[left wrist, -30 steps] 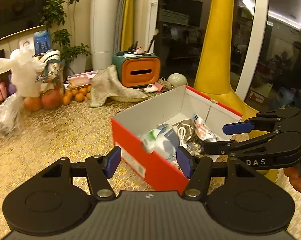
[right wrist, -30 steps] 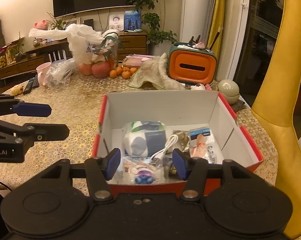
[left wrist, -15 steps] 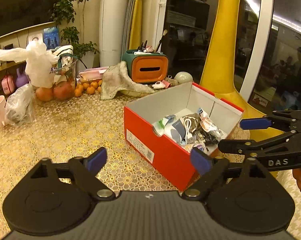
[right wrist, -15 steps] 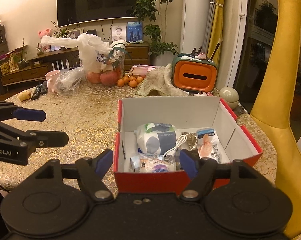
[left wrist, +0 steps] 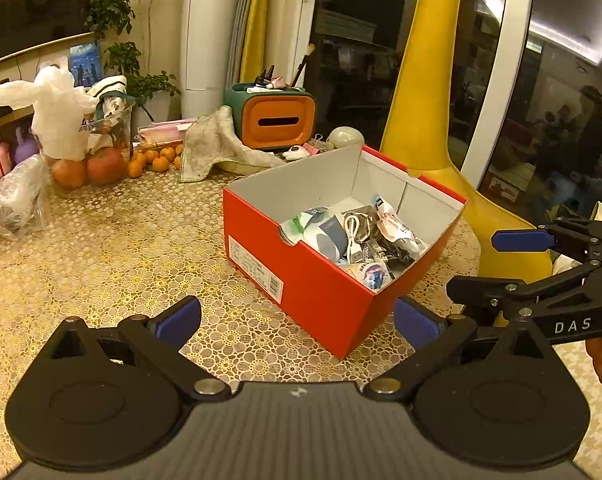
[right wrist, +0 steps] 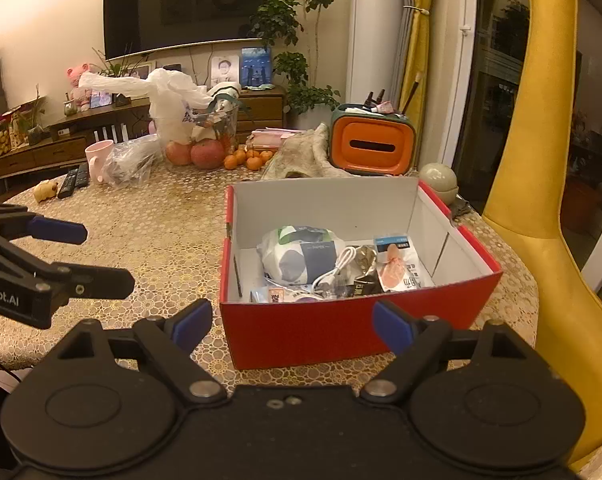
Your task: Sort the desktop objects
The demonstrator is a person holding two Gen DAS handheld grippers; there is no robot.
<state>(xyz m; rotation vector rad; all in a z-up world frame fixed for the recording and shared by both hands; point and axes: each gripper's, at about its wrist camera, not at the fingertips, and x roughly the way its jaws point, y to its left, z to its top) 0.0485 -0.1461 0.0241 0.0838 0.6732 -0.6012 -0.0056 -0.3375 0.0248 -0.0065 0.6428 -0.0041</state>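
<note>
Near wall of red shoebox (right wrist: 341, 332) hides lowest packets; labels too small to read. Box sits on lace-covered surface (left wrist: 113, 248), holding white-and-dark pouch (right wrist: 297, 260), white USB cable (right wrist: 333, 270), pink-printed sachet (right wrist: 397, 264), crumpled foil packets. Left gripper (left wrist: 297, 320) spread wide, empty, short of box corner. Right gripper (right wrist: 291, 322) spread wide, empty, before box front. Both wider apart than 1 s ago, both farther back from box.
</note>
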